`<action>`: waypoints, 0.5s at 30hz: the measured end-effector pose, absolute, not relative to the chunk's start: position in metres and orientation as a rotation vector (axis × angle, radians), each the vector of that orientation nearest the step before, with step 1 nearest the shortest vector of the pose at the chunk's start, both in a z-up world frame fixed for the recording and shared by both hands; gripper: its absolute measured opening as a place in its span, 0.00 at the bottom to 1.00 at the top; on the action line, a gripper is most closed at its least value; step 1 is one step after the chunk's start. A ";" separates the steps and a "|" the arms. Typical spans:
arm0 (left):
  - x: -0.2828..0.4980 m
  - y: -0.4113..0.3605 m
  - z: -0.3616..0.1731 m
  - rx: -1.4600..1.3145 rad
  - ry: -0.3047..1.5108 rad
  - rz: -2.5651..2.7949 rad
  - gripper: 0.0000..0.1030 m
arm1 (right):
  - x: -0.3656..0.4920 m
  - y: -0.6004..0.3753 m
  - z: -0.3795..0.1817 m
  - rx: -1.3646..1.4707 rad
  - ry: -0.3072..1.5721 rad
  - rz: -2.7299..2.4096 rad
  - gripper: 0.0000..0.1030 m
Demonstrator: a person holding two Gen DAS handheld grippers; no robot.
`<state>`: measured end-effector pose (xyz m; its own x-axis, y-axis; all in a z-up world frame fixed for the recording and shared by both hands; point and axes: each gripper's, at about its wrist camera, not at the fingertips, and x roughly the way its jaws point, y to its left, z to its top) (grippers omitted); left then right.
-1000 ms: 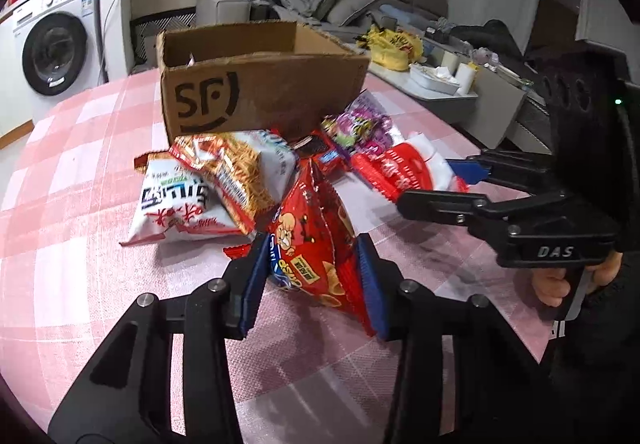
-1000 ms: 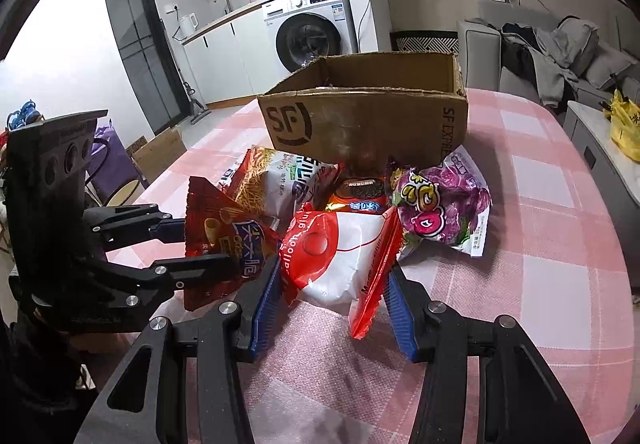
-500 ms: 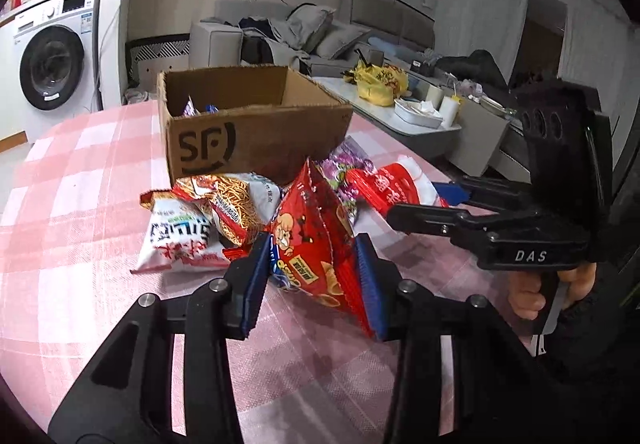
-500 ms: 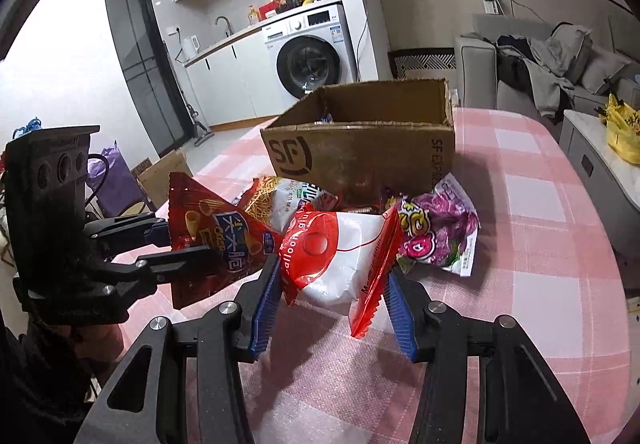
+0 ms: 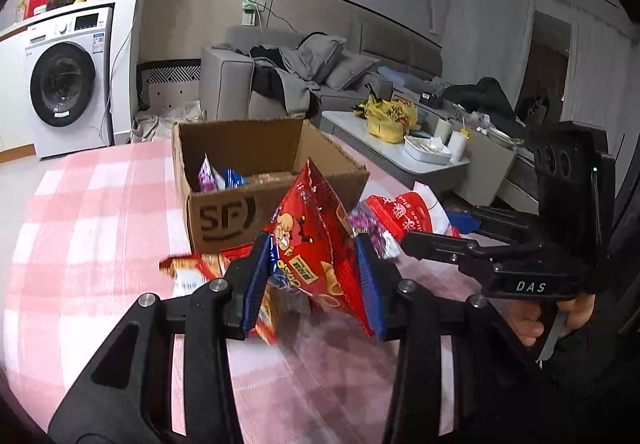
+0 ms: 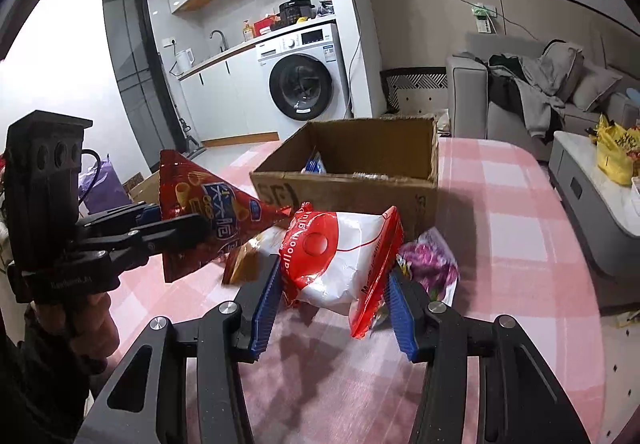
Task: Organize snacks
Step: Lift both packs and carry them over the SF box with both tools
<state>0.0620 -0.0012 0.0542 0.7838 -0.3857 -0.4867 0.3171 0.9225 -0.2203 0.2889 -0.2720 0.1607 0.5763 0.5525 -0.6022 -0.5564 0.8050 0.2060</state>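
Note:
My left gripper (image 5: 312, 284) is shut on a red snack bag (image 5: 316, 240) and holds it up in the air before the open SF cardboard box (image 5: 224, 216). The same bag (image 6: 200, 204) shows in the right wrist view, held by the left gripper (image 6: 176, 224). My right gripper (image 6: 334, 304) is shut on a red-and-white snack bag (image 6: 340, 260), lifted above the table near the box (image 6: 360, 188). In the left wrist view the right gripper (image 5: 448, 232) holds that bag (image 5: 408, 212). The box holds a few snacks (image 5: 220, 178).
A purple snack bag (image 6: 432, 268) and an orange-brown bag (image 6: 244, 260) lie on the pink checked tablecloth (image 6: 512, 228) in front of the box. A washing machine (image 6: 304, 76), a sofa (image 6: 540, 96) and a low side table (image 6: 592, 180) stand beyond the table.
Both grippers have risen with their bags, so the box interior now shows from above. The snacks left on the table have dropped lower in both views.

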 end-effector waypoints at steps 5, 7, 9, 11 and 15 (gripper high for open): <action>0.074 0.002 0.068 -0.136 0.534 -0.364 0.37 | 0.299 -0.269 0.171 -0.011 0.683 0.640 0.49; 0.079 0.004 0.074 -0.137 0.529 -0.356 0.37 | 0.305 -0.267 0.174 -0.012 0.678 0.638 0.49; 0.083 0.005 0.079 -0.133 0.520 -0.346 0.37 | 0.311 -0.265 0.177 -0.010 0.675 0.638 0.48; 0.089 0.006 0.085 -0.124 0.510 -0.331 0.37 | 0.316 -0.263 0.179 -0.008 0.671 0.634 0.48; 0.102 0.010 0.095 -0.121 0.497 -0.295 0.37 | 0.331 -0.257 0.185 -0.008 0.663 0.635 0.48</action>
